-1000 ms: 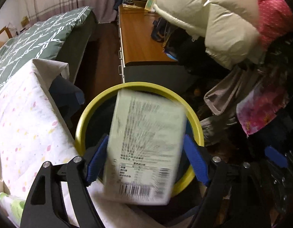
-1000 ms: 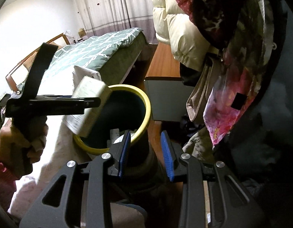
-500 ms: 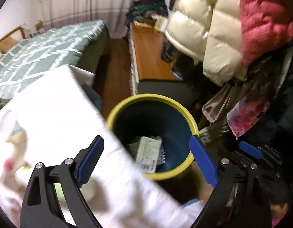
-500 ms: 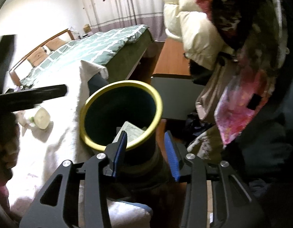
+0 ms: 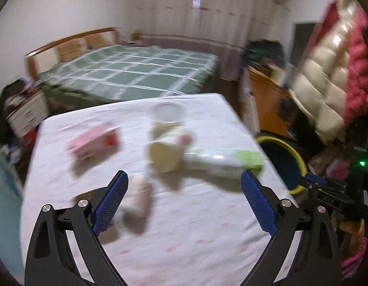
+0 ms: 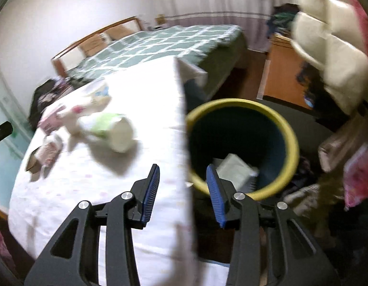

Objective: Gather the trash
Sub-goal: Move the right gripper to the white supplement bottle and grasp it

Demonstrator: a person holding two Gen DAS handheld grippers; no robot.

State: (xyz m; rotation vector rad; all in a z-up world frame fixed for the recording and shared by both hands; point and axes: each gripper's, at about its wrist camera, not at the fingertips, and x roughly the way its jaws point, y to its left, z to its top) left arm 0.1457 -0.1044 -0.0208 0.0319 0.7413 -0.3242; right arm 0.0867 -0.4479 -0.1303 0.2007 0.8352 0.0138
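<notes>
Blur leaves no label readable. Left tongs gape wide, empty, above the desk litter; right tongs stand apart, empty, straddling desk edge and trash bin holding a package.

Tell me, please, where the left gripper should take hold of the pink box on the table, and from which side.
Grip the pink box across its two long sides, near the middle, coming down from above. It seems to lie flat on the table with free cloth around it, apart from the cup. The left gripper is already wide open. Blur hides the box's exact edges.
</notes>
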